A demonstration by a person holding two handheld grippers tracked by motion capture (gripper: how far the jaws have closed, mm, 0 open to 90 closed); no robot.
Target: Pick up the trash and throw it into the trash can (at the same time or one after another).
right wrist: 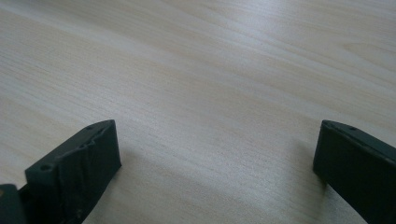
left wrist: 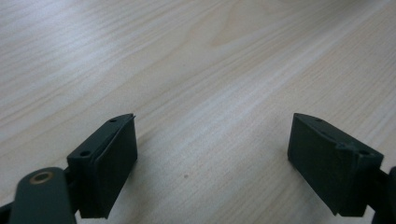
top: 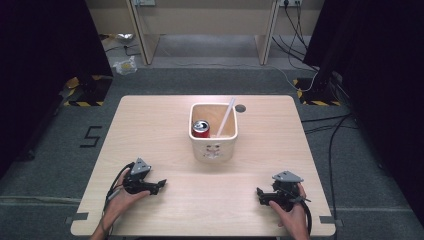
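Wooden pale table, white square tub in the middle, red metal can and white straw inside. Left gripper and right gripper resting near the front edge, jaws wide apart, empty. Probably just starting; next, reach forward to the tub.

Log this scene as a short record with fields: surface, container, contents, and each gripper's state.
surface: light wooden table
container: white bin, mid-table, upright
contents: red can at left, white straw leaning toward the back right corner
left gripper: open, holds nothing, near the table's front left
right gripper: open, holds nothing, near the front right
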